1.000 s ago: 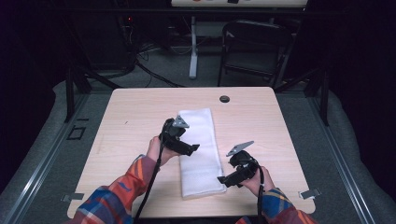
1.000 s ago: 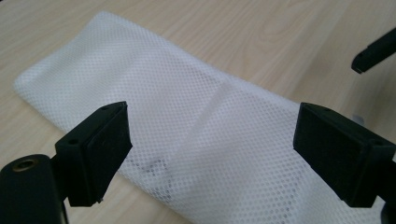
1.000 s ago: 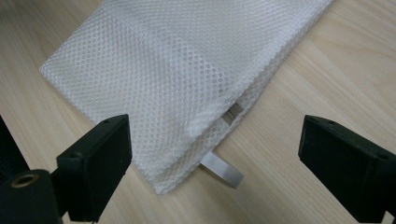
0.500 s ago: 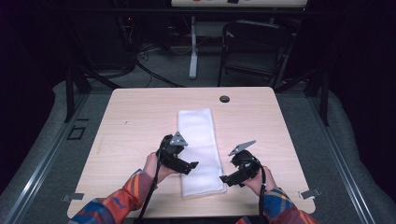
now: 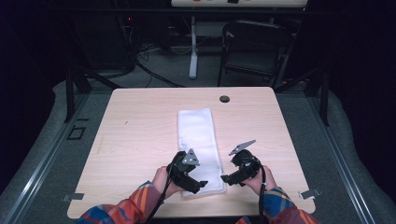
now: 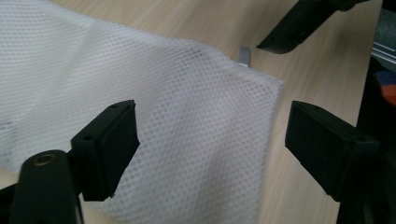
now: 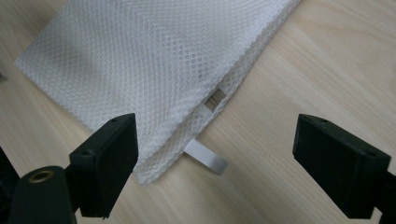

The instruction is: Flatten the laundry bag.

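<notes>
A white mesh bag (image 5: 198,135) lies flat and folded lengthwise on the wooden table (image 5: 140,121). My left gripper (image 5: 201,185) hovers low at the bag's near left corner. In the left gripper view the mesh (image 6: 187,102) lies under and between the jaws of this gripper (image 6: 212,135). They have just been closing, but the pads do not press on it. My right gripper (image 5: 227,178) is at the near right corner. Its jaws (image 7: 215,144) have also just narrowed and stand open over the bag's edge (image 7: 154,56) and a small zipper tab (image 7: 205,158).
A dark round grommet (image 5: 224,99) sits near the table's far edge. A black chair (image 5: 254,51) and cables stand behind the table. Metal brackets (image 5: 310,193) mark the near corners. Bare wood lies to either side of the bag.
My left gripper has moved along the bag's left edge from its middle to the near corner and come lower. The right gripper has stayed where it was.
</notes>
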Motion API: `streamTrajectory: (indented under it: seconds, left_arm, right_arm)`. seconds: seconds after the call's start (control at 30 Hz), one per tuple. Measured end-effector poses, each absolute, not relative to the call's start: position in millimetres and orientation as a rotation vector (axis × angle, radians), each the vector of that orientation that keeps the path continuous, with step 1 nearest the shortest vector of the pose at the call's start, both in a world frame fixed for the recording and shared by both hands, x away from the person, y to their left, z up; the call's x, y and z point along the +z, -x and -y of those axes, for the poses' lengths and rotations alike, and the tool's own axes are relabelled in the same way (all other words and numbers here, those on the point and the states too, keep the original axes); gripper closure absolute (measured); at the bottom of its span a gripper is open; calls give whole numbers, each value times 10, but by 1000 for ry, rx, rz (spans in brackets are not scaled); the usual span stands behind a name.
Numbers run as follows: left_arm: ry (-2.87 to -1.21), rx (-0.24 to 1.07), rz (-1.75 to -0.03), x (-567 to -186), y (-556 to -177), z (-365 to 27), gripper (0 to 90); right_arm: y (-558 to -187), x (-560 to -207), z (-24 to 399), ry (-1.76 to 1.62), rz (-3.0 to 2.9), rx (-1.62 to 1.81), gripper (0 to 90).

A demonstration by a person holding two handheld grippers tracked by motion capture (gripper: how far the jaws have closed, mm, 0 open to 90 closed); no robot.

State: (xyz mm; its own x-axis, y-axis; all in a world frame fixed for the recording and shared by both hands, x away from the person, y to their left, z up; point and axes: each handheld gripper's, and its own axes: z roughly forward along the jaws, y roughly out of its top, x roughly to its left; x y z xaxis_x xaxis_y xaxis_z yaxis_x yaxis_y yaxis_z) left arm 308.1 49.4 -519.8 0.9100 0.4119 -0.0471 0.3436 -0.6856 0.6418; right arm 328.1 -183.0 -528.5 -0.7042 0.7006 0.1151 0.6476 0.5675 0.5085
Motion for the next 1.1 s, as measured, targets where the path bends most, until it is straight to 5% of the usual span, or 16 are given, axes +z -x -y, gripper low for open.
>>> streamTrajectory:
  seconds: [0.43,0.87,1.1]
  left_arm:
    - [-2485,77,-394,-5410,-2961,-224,382]
    - [-2539,27,-413,-5602,-3049,-222,628]
    - [-2524,-27,-434,-5589,-3084,-237,686]
  right_arm:
    - [-3312,-5334,1822,-1167,-2693,789,202]
    - [-3305,-5339,1807,-1175,-2696,780,293]
    - [-3308,-5344,1808,-1160,-2702,784,320]
